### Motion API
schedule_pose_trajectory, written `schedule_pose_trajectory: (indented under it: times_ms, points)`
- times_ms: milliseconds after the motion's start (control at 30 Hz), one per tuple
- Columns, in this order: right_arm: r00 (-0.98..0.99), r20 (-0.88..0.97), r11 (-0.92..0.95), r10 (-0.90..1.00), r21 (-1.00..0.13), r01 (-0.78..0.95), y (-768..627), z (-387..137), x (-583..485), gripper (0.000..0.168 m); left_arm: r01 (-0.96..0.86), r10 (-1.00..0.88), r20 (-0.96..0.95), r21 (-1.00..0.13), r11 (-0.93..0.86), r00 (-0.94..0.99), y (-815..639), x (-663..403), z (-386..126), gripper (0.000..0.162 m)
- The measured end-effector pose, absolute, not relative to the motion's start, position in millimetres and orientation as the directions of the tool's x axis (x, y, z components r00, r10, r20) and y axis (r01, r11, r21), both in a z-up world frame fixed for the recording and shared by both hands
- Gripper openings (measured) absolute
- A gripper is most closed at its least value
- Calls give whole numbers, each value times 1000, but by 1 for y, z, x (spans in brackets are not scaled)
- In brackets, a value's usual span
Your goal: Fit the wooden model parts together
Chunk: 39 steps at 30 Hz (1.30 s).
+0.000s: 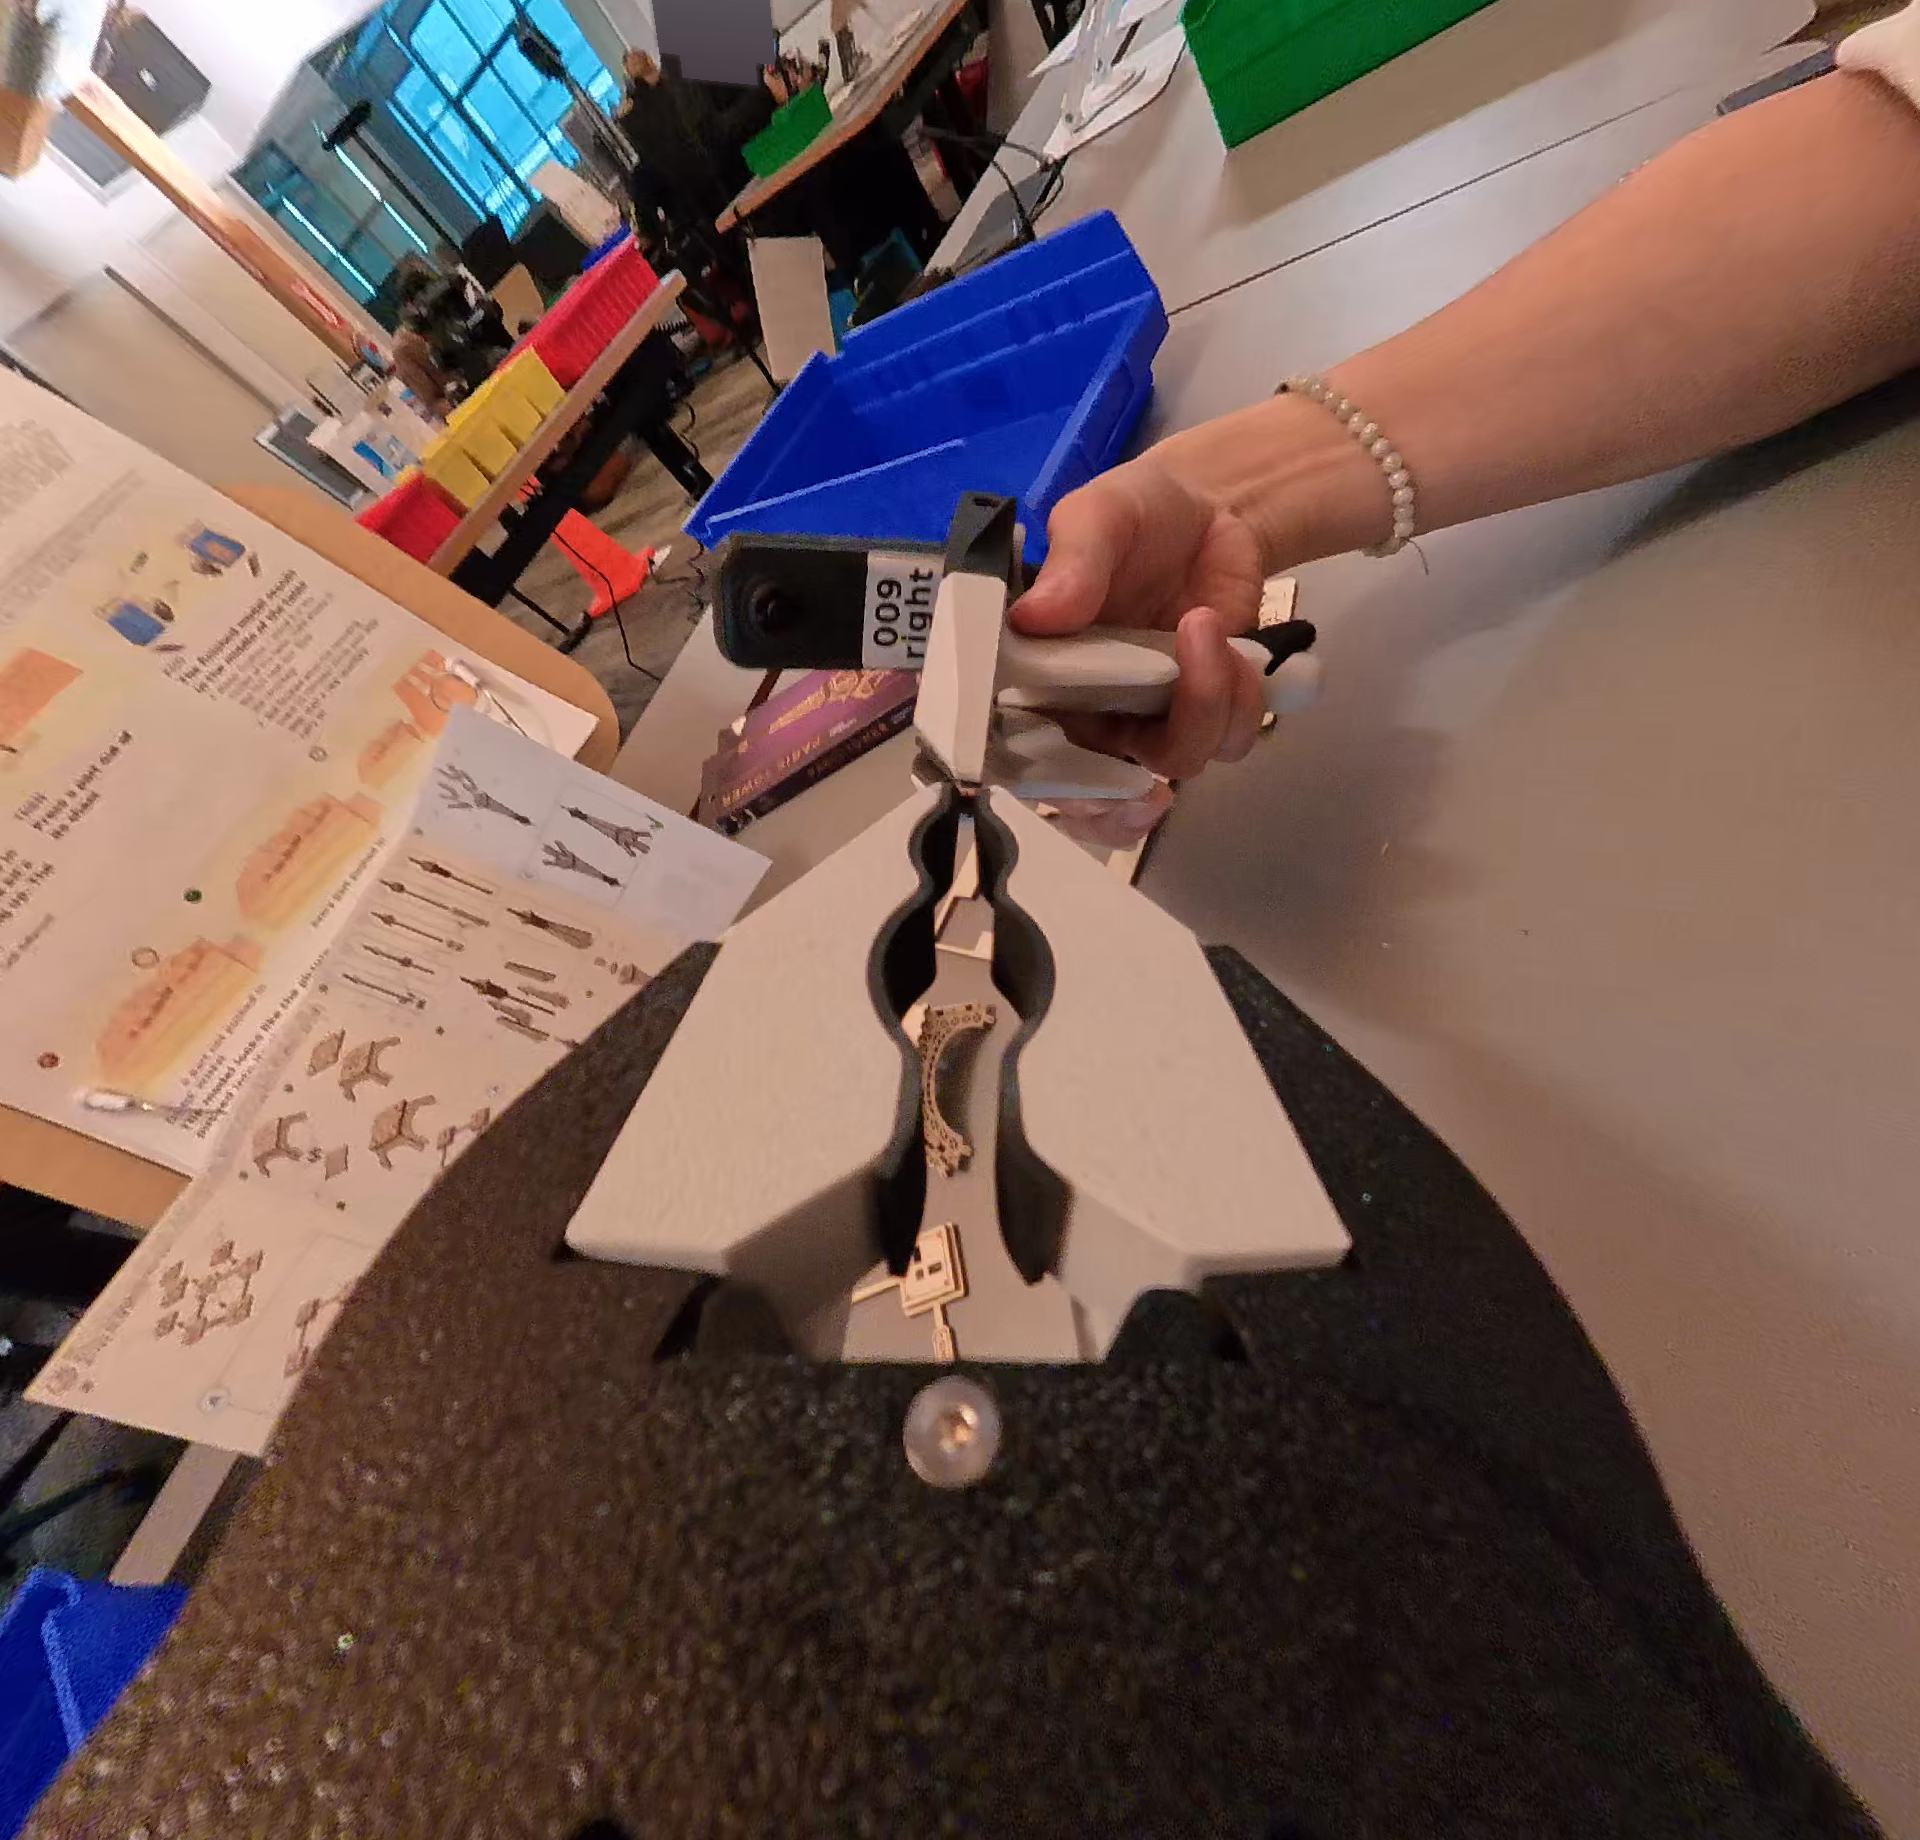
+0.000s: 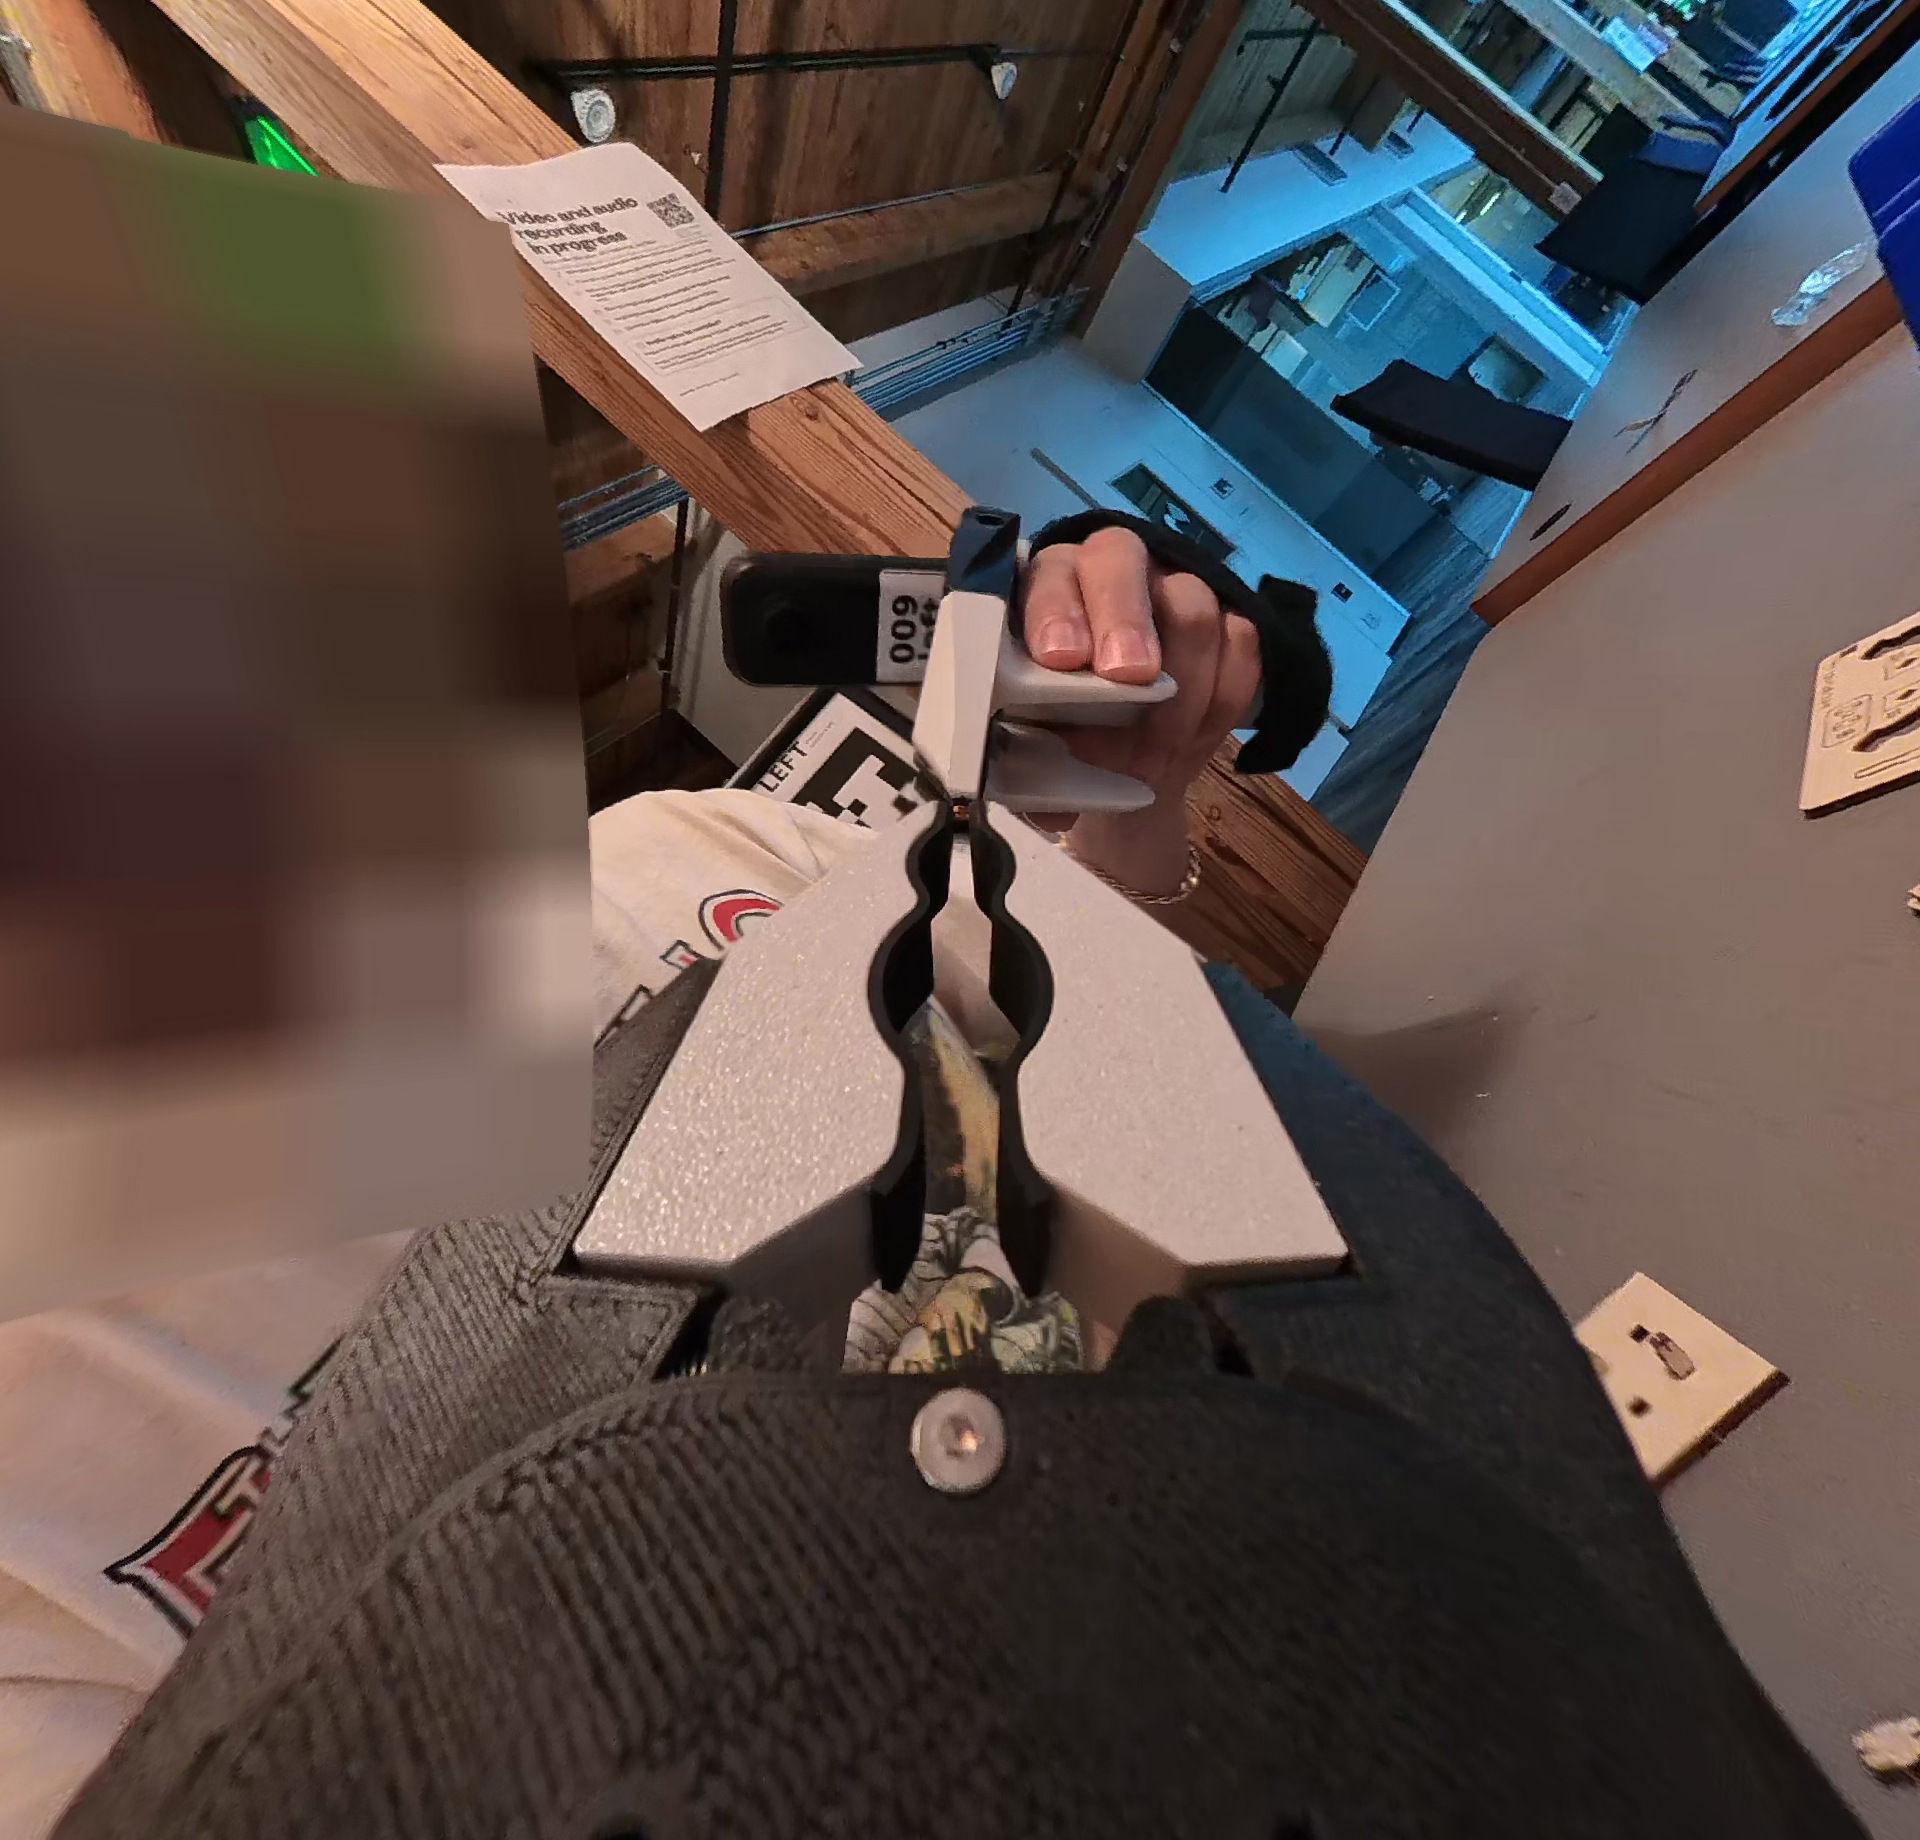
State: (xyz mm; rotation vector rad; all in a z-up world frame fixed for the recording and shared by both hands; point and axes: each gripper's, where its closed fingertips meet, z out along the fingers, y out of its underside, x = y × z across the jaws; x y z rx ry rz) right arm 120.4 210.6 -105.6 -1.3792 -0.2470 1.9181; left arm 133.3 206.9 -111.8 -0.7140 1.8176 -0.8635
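Note:
My left gripper (image 1: 962, 795) and my right gripper (image 2: 954, 822) meet tip to tip above the grey table (image 1: 1558, 959). Both have their jaws closed at the tips. A thin pale wooden part (image 1: 978, 850) shows edge-on between the left fingers. In the right wrist view only a tiny brown bit (image 2: 961, 806) shows where the tips meet. The opposite gripper shows in each view, the right one (image 1: 961, 689) and the left one (image 2: 961, 689), each held by a hand. A wooden arch part (image 1: 948, 1084) and a square wooden part (image 1: 930, 1271) lie on the table below the left fingers.
Instruction sheets (image 1: 416, 959) lie at the left, a purple box (image 1: 810, 741) and a blue bin (image 1: 935, 408) lie beyond the grippers. A cut-out wooden sheet (image 2: 1870, 730) and a square offcut (image 2: 1673, 1375) lie on the table. A person's torso (image 2: 707, 886) is close behind.

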Motion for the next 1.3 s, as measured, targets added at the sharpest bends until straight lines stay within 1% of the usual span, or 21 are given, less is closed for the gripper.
schedule_pose_trajectory:
  times_ms: [33, 100, 167, 233, 300, 367, 433, 500, 567, 600, 633, 700, 800, 933, 1100, 1300]
  points:
    - [-120, -736, -695, 666, -555, -457, 212, -107, 121, 1, -111, -784, -504, -812, 573, -363, 208, 134, -114, 0]
    - [-76, -737, -682, 672, -575, -453, 214, -110, 122, 3, -137, -794, -487, -815, 563, -363, 209, 134, -117, 0]
    - [25, -733, -652, 680, -619, -438, 220, -118, 127, 19, -185, -813, -459, -819, 544, -358, 212, 136, -122, 0]
    - [170, -691, -594, 702, -701, -395, 224, -126, 137, 27, -253, -830, -431, -811, 528, -354, 218, 137, -131, 0]
    - [384, -593, -528, 708, -805, -270, 229, -144, 148, 39, -336, -849, -392, -794, 506, -354, 225, 136, -144, 0]
    - [614, -386, -462, 688, -886, -40, 236, -172, 165, 48, -420, -869, -351, -770, 480, -349, 232, 134, -159, 0]
    - [747, -159, -407, 645, -899, 160, 244, -189, 182, 56, -493, -891, -304, -749, 442, -337, 237, 131, -173, 0]
    - [824, -30, -386, 565, -893, 232, 254, -195, 194, 72, -562, -917, -241, -731, 386, -317, 242, 127, -185, 0]
    - [858, -13, -443, 513, -861, 252, 258, -210, 196, 86, -625, -938, -173, -707, 332, -302, 244, 122, -197, 0]
    - [861, -23, -488, 508, -831, 266, 257, -223, 194, 97, -647, -944, -146, -696, 310, -296, 244, 120, -201, 0]
    - [857, -34, -531, 514, -797, 287, 253, -237, 190, 104, -670, -949, -114, -684, 289, -293, 244, 118, -205, 0]
    - [858, -22, -591, 512, -735, 334, 248, -260, 187, 104, -724, -960, -52, -645, 244, -277, 243, 113, -214, 0]
    - [876, 66, -613, 478, -689, 387, 251, -272, 191, 104, -787, -963, 8, -578, 216, -270, 240, 108, -226, 0]
    - [878, 44, -616, 477, -696, 369, 250, -275, 180, 101, -833, -955, 49, -504, 229, -292, 231, 108, -246, 0]
    - [873, 74, -620, 482, -676, 399, 249, -282, 177, 101, -859, -951, 58, -450, 246, -303, 226, 109, -262, 0]
    - [862, 50, -618, 505, -676, 401, 246, -285, 166, 102, -884, -953, 130, -424, 197, -274, 222, 107, -272, 0]
